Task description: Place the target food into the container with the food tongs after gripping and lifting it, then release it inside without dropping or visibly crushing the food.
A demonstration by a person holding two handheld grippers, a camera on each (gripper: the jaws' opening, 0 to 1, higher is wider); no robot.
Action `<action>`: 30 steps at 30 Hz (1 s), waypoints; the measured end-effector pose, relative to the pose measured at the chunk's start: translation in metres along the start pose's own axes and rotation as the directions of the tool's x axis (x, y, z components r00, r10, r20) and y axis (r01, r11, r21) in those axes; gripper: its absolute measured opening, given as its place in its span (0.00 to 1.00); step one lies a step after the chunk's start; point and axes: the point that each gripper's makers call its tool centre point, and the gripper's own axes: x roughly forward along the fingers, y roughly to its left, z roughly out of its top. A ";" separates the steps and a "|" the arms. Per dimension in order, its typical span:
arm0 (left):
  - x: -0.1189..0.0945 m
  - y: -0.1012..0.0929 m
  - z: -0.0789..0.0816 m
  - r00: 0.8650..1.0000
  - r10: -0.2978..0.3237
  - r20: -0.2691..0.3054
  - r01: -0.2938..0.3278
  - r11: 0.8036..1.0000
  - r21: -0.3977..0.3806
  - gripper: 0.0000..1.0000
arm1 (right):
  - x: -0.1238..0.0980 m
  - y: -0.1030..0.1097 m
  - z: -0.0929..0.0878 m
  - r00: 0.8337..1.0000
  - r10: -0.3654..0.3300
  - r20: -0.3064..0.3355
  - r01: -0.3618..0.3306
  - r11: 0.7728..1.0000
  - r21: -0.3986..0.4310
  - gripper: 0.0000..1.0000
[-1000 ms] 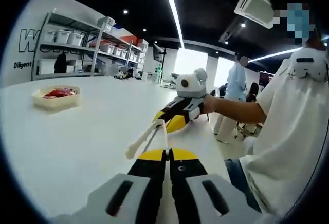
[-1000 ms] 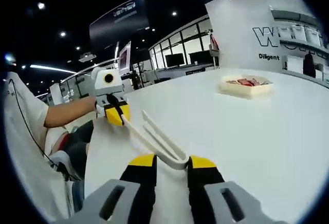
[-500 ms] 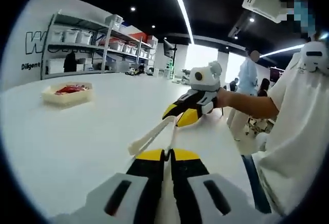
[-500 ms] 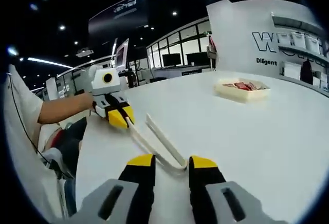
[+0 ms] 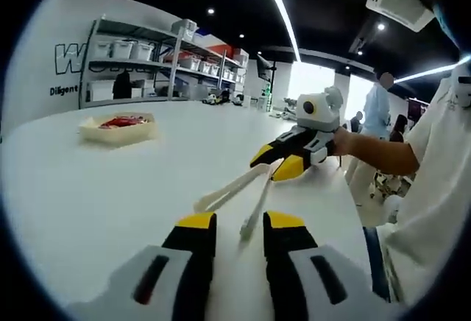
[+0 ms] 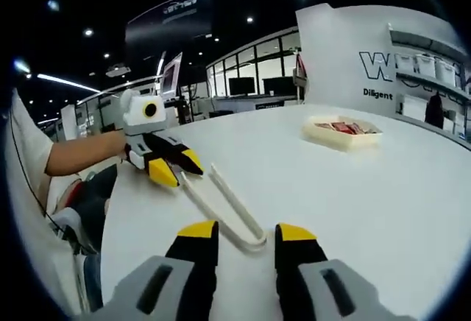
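Cream food tongs (image 5: 235,192) (image 6: 224,203) lie low over the white table (image 5: 88,196), stretched between my two grippers. My right gripper (image 6: 246,233) is shut on their bent end; it also appears in the left gripper view as the right gripper (image 5: 283,163). My left gripper (image 5: 239,221) is open, with one tong tip between its jaws and the other tip just to the left. Seen from the right gripper view, the left gripper (image 6: 176,168) has its jaws spread at the tongs' tips. A beige container (image 5: 118,129) (image 6: 342,133) with red food (image 5: 121,121) (image 6: 338,126) sits far off.
A person's arm (image 5: 375,153) (image 6: 77,155) and white shirt edge both views at the table's near side. Shelves with bins (image 5: 147,63) stand behind the container by a lettered wall (image 6: 379,71). Another person (image 5: 377,111) stands farther back.
My left gripper was shut and has opened, with a tong tip now lying between its jaws. The tongs have come down closer to the table. The right gripper keeps its hold.
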 end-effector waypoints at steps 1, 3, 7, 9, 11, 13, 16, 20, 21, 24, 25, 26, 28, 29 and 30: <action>-0.001 0.000 0.001 1.000 0.004 0.004 -0.004 1.000 -0.003 0.31 | -0.001 0.000 0.001 1.000 -0.001 0.007 0.000 1.000 0.005 0.26; -0.002 0.000 0.003 1.000 0.013 0.018 -0.013 1.000 -0.008 0.35 | -0.004 0.000 0.004 1.000 -0.012 0.027 0.012 1.000 0.010 0.28; -0.004 0.000 0.005 0.999 0.034 0.029 -0.034 0.999 0.001 0.37 | -0.009 0.001 0.010 0.999 -0.024 0.042 0.023 1.000 0.011 0.29; -0.006 -0.001 0.015 0.996 0.056 0.064 -0.058 0.998 0.028 0.38 | -0.012 0.002 0.016 0.998 -0.036 0.058 0.036 0.999 -0.002 0.30; -0.008 -0.002 0.024 0.993 0.083 0.089 -0.089 0.994 0.067 0.39 | -0.016 0.003 0.024 0.995 -0.051 0.081 0.053 0.999 -0.014 0.30; -0.010 0.002 0.028 0.989 0.107 0.098 -0.116 0.989 0.089 0.43 | -0.017 0.001 0.029 0.993 -0.070 0.091 0.072 0.997 -0.018 0.33; -0.011 0.006 0.029 0.986 0.139 0.091 -0.147 0.986 0.082 0.52 | -0.021 -0.004 0.037 0.987 -0.126 0.096 0.131 0.990 -0.048 0.38; -0.015 0.006 0.037 0.979 0.172 0.109 -0.181 0.981 0.076 0.62 | -0.025 -0.003 0.040 0.984 -0.153 0.087 0.161 0.984 -0.082 0.40; -0.016 0.006 0.039 0.976 0.187 0.110 -0.196 0.978 0.076 0.65 | -0.025 -0.005 0.038 0.984 -0.164 0.068 0.169 0.983 -0.074 0.43; -0.018 0.008 0.046 0.962 0.241 0.127 -0.252 0.965 0.078 0.78 | -0.026 -0.008 0.040 0.976 -0.204 0.073 0.209 0.974 -0.081 0.59; -0.019 0.009 0.048 0.959 0.252 0.132 -0.264 0.961 0.085 0.84 | -0.027 -0.010 0.043 0.970 -0.227 0.088 0.235 0.968 -0.089 0.66; -0.018 0.010 0.047 0.958 0.259 0.126 -0.270 0.960 0.078 0.88 | -0.027 -0.009 0.044 0.969 -0.229 0.092 0.237 0.967 -0.091 0.69; -0.019 0.012 0.044 0.956 0.272 0.108 -0.279 0.958 0.059 0.91 | -0.029 -0.011 0.047 0.965 -0.243 0.099 0.251 0.965 -0.079 0.72; -0.020 0.013 0.044 0.953 0.281 0.114 -0.287 0.957 0.047 0.94 | -0.031 -0.012 0.048 0.964 -0.248 0.097 0.255 0.964 -0.070 0.73; -0.021 0.014 0.045 0.949 0.292 0.120 -0.297 0.954 0.027 0.96 | -0.033 -0.011 0.050 0.963 -0.249 0.105 0.254 0.966 -0.036 0.75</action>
